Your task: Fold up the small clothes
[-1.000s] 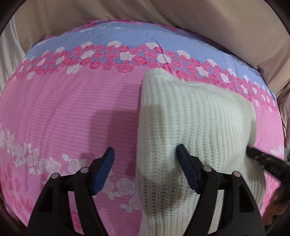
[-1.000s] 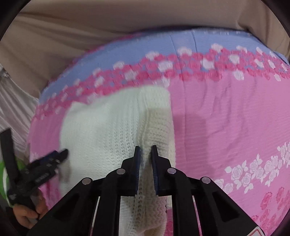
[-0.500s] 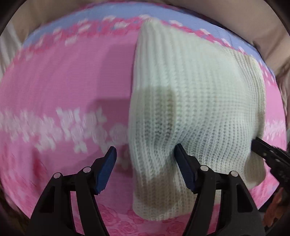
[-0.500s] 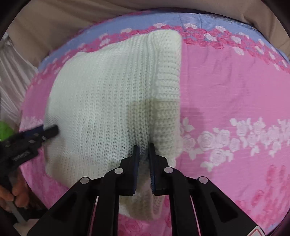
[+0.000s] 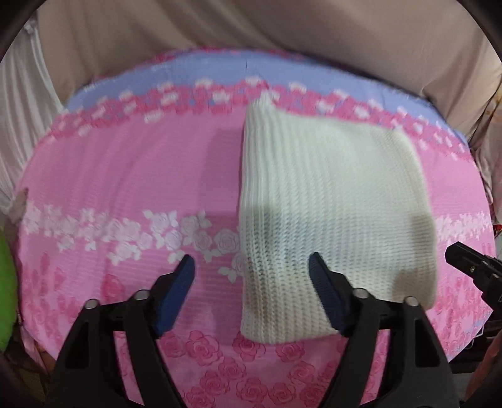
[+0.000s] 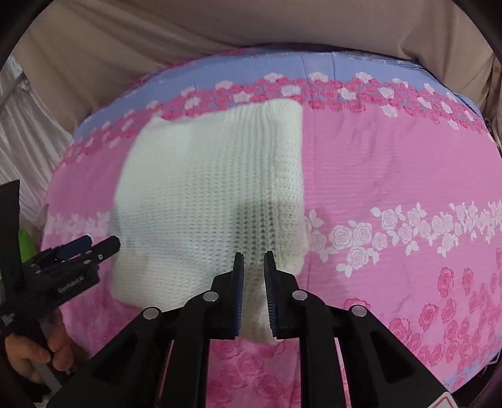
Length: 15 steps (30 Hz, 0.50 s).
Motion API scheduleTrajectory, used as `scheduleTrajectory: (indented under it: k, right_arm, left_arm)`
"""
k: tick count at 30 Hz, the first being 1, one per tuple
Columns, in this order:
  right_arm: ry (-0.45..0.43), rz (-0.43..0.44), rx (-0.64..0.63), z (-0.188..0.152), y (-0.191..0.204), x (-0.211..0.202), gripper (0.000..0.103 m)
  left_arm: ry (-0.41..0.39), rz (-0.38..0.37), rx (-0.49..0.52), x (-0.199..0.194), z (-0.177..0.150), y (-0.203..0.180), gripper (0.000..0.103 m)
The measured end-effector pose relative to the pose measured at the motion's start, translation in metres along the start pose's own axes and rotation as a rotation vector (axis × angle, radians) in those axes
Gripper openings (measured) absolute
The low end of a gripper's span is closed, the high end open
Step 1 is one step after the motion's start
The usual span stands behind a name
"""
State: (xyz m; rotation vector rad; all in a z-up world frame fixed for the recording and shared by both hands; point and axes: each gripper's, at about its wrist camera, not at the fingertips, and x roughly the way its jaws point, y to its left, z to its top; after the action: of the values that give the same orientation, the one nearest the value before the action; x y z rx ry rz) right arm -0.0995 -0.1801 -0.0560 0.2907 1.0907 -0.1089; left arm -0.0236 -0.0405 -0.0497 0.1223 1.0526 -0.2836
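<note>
A cream knitted garment [image 5: 329, 201] lies folded into a rectangle on the pink floral bedsheet [image 5: 125, 175]; it also shows in the right wrist view [image 6: 207, 194]. My left gripper [image 5: 251, 266] is open and empty, hovering over the garment's near left edge. My right gripper [image 6: 253, 260] has its jaws nearly together with a narrow gap, above the garment's near right corner; whether it pinches the knit cannot be told. Each gripper shows in the other's view, the right one [image 5: 470, 266] and the left one [image 6: 78, 251].
The sheet [image 6: 392, 175] covers a bed with a blue band and rose borders at the far side. Beige curtain fabric [image 5: 251, 28] hangs behind the bed. A green object [image 5: 6, 282] sits at the left edge. A hand [image 6: 31, 354] holds the left gripper.
Both grippers pulled back and up from the garment. The garment went from draped and lifted to lying flat and folded. The right jaws opened slightly.
</note>
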Motion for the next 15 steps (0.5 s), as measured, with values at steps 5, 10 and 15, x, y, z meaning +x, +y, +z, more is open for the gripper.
scheduleTrajectory:
  k: [5, 10, 15]
  right_arm:
    - [-0.081, -0.005, 0.053, -0.013, 0.005, -0.036, 0.040]
    - [-0.079, -0.093, 0.066, -0.020, 0.006, -0.029, 0.050]
    - [-0.080, -0.149, 0.051, -0.033, 0.008, -0.023, 0.053]
  left_arm:
    - [-0.121, 0.032, 0.046, -0.031, -0.003, -0.015, 0.095]
    - [-0.070, 0.017, 0.019, -0.018, -0.010, -0.021, 0.095]
    - [-0.050, 0.032, 0.000, -0.012, -0.025, -0.019, 0.095]
